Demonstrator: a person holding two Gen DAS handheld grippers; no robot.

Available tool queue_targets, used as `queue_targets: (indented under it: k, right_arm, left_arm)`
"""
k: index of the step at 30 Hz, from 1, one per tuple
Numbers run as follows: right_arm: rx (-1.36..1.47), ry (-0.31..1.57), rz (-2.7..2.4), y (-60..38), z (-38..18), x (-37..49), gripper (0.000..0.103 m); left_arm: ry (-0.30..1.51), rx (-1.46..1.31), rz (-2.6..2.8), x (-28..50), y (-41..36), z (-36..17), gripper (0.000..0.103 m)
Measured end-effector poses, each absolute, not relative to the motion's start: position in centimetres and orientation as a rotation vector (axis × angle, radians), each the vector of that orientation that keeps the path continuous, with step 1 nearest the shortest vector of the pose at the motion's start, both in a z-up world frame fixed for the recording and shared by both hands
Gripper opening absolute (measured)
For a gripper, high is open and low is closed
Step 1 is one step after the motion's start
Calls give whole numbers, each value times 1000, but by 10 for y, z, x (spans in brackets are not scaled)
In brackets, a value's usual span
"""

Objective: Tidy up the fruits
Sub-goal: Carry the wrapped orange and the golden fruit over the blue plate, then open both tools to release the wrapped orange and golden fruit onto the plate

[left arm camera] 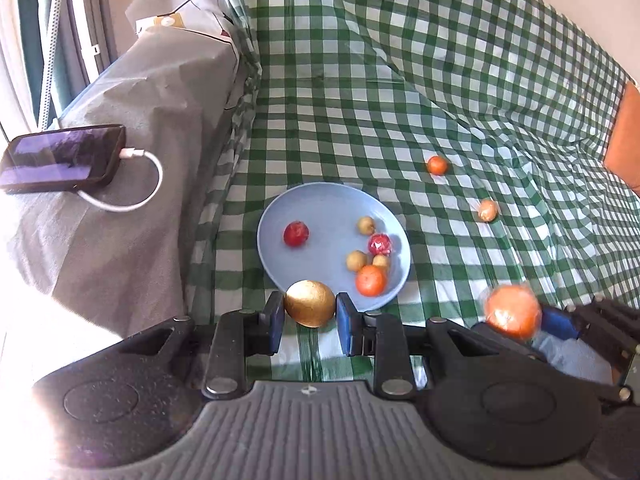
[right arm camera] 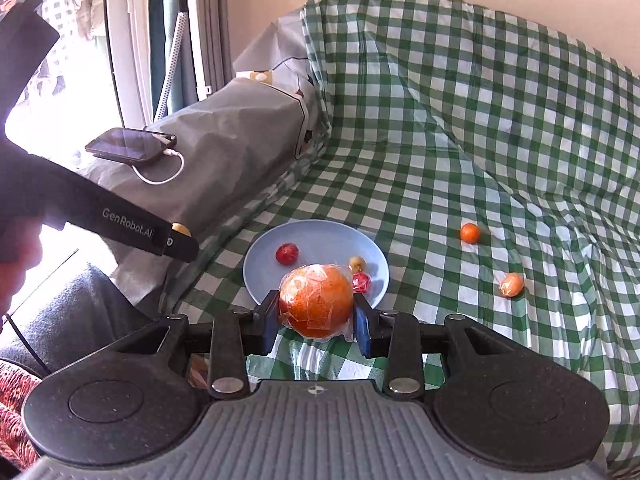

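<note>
Through the left wrist fisheye, the left gripper [left arm camera: 310, 322] has its blue pads clamped on a golden-brown round fruit [left arm camera: 309, 303], held just short of the near rim of the pale blue plate [left arm camera: 320, 208]. On the plate lie a red fruit [left arm camera: 296, 233] at 9 o'clock, a red wrapped fruit [left arm camera: 379, 244] at 3 o'clock, three small tan fruits, the farthest [left arm camera: 365, 225] at 2 o'clock, and a small orange [left arm camera: 371, 280] at 5 o'clock. Two small orange fruits rest on the green checked cloth [left arm camera: 440, 80], well apart from the plate: one [left arm camera: 437, 165] at 1 o'clock of it, a film-wrapped one [left arm camera: 487, 210] at 3 o'clock. At lower right, blurred, the right gripper carries a large orange [left arm camera: 513, 311]. A phone [left arm camera: 60, 164] on a white cable lies on the grey cover at left.

Over the right wrist fisheye, the right gripper [right arm camera: 316, 318] is closed on the large orange [right arm camera: 316, 302], which is wrapped in clear film and sits above the plate's [right arm camera: 260, 256] near rim, hiding part of its contents. The same two loose fruits show on the cloth, one [right arm camera: 469, 233] farther, one [right arm camera: 511, 284] nearer.

Progress, as a judgement: six fruits are gathered on the plate, two more are in the grippers about to be set down, and two remain to be fetched from the cloth, so roughly half is done.
</note>
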State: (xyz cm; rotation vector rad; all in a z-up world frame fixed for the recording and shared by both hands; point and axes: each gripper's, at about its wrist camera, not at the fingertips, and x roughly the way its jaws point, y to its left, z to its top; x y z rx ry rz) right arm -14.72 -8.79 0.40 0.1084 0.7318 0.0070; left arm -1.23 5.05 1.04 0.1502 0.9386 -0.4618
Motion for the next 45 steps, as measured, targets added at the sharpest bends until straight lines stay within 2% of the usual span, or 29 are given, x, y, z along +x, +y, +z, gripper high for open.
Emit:
queue_targets:
  k: [10,24,25,26,27,28,29,30,33,40,45]
  right_arm:
    - [161,855,5,-102,-47,-86,39]
    - [92,917,56,-111,-104,2,39]
    - [92,919,62,-111,-107,6,39]
    - [95,919,73,-111,-109,10,40]
    - [100,914,81,-112,-109,14,50]
    - [105,905,79,-113,-107,17,59]
    - [105,897,72,-114,-105,18,75]
    - [100,886,68,-116,-100,17,82]
    - [85,862,51,-121,-85,3,91]
    - [162,891,41,-120,-56,-63,95]
    - [105,813,-3,-101,-35,-104,99]
  left_arm:
    - [1008,198,-439,53,11,-32,30]
    - [1112,275,-436,119,-19,-89,31]
    - [1110,278,-457,121,-21,-89,34]
    - [1101,276,-479,122,-23,-85,51]
    - [1077,268,-484,122,-22,-80,78]
    - [1033,260,-474,121,-20,-73,91]
    - [978,254,-455,118,-17,-65,103]
    - [937,254,-439,114,-13,-58,103]
    - [951,267,-441,103,-2,-49,103]
    - [1062,249,-351,62,29,-39,103]
    - [1070,252,-320,27,39,-24,103]
